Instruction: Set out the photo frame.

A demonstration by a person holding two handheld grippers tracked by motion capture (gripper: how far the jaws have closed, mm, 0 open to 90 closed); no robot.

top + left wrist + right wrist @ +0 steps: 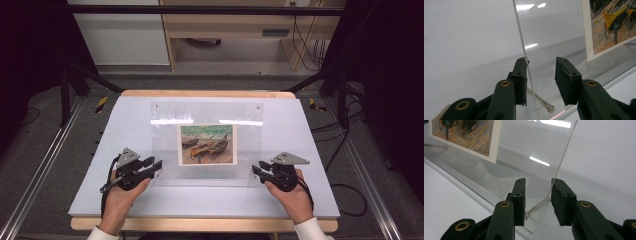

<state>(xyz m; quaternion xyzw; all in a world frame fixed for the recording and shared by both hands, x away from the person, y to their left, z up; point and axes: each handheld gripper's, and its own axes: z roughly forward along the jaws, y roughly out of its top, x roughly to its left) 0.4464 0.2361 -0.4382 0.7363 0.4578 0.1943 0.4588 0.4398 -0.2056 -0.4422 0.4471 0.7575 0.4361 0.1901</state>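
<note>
- Frame (207, 145): clear acrylic sheets with a boat print (207, 144) between them, lying at the middle of the table (130, 200); judged stiff, smooth, slippery, and prone to scratches and chipped corners
- Metal pins: one pin (541, 101) at the near left corner, another (536, 207) at the near right corner; these corners look the best places to take hold
- Left gripper (156, 166): at the near left corner, jaws part open, sheet edge between them and against one pad, the other pad apart; not clamped
- Right gripper (256, 171): at the near right corner, jaws part open astride the corner and pin, no firm clamp seen
- Surroundings: table bare around the frame; desk (225, 30) and cables (345, 145) well apart on the floor; nothing stands in the way
</note>
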